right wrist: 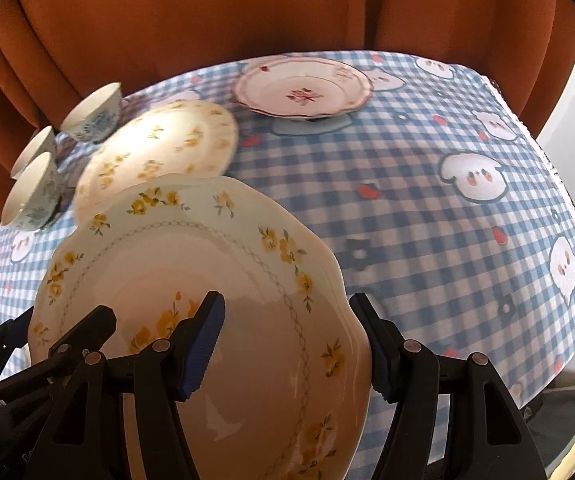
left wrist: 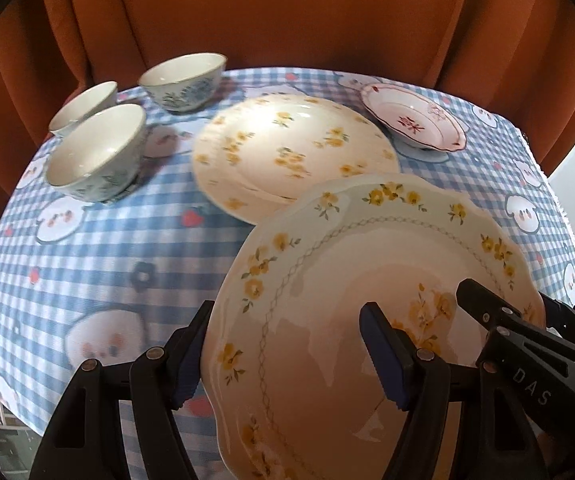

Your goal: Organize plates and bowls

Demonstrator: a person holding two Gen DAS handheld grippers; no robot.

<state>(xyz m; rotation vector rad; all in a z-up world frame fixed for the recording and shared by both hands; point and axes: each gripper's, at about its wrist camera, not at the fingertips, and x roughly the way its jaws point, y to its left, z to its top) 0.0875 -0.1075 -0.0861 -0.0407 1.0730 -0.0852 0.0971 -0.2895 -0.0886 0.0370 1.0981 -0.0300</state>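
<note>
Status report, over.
Left gripper and right gripper both clamp the scalloped plate's rim, plate off the cloth. Flat yellow-flower plate just ahead. Nothing between them.

Open cloth (right wrist: 427, 208) right; flat plate (right wrist: 159, 148) and bowls (right wrist: 35, 196) crowd left.

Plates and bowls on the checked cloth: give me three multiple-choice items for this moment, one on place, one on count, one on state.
1. Where does the red-patterned plate sit?
A. far side of the tablecloth
B. stacked on the bowls
C. in the grippers

2. How many bowls are on the table?
A. one
B. three
C. five

3. What is the state of the scalloped yellow-flower plate?
A. lying flat on the cloth
B. held by both grippers at opposite edges
C. broken in two

Answers: 1 A, it stands alone near the curtain; 2 B, three cluster together; 3 B, left gripper and right gripper each straddle its rim.
</note>
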